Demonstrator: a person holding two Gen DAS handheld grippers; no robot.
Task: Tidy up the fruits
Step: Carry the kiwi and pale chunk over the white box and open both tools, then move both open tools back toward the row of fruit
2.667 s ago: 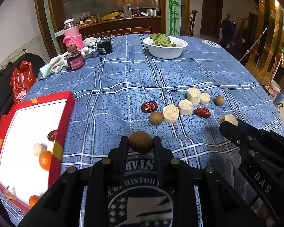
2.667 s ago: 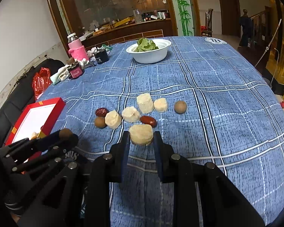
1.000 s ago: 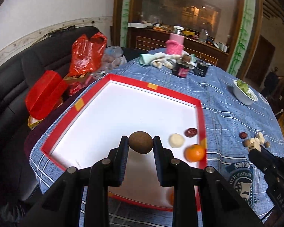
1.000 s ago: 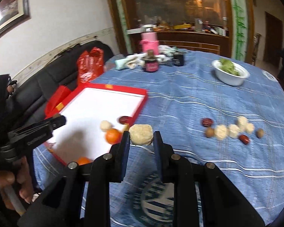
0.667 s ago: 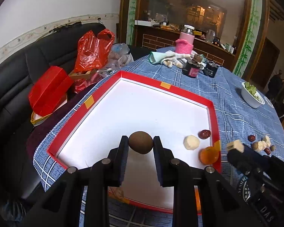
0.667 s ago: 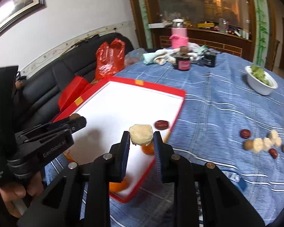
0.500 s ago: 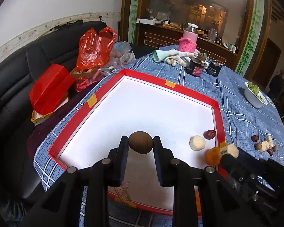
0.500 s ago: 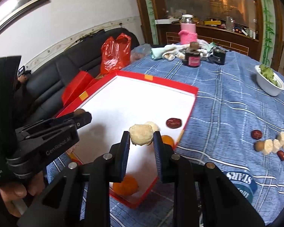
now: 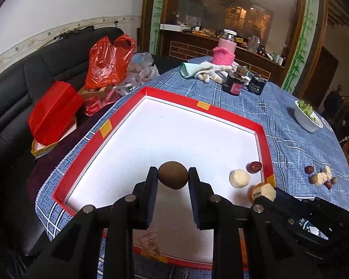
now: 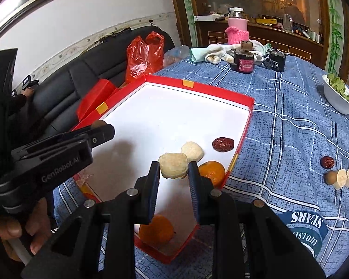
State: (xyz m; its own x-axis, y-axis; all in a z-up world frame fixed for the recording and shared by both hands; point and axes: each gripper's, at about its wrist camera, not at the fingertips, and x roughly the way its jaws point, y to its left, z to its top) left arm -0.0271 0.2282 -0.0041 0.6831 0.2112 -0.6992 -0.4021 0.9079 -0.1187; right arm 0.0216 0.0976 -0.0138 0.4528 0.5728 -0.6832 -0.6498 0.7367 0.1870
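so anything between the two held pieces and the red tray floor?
Nothing visible. The left hand-held gripper holds the brown fruit over bare white floor of the red tray. The right hand-held gripper holds the pale chunk just short of another pale piece and an orange.

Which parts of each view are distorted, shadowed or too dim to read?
Left wrist view: fisheye bends the red tray edges; back room dim, ceiling light blown out. Right wrist view: soft shadow on the tray floor under the left gripper; black corner vignetting in both.
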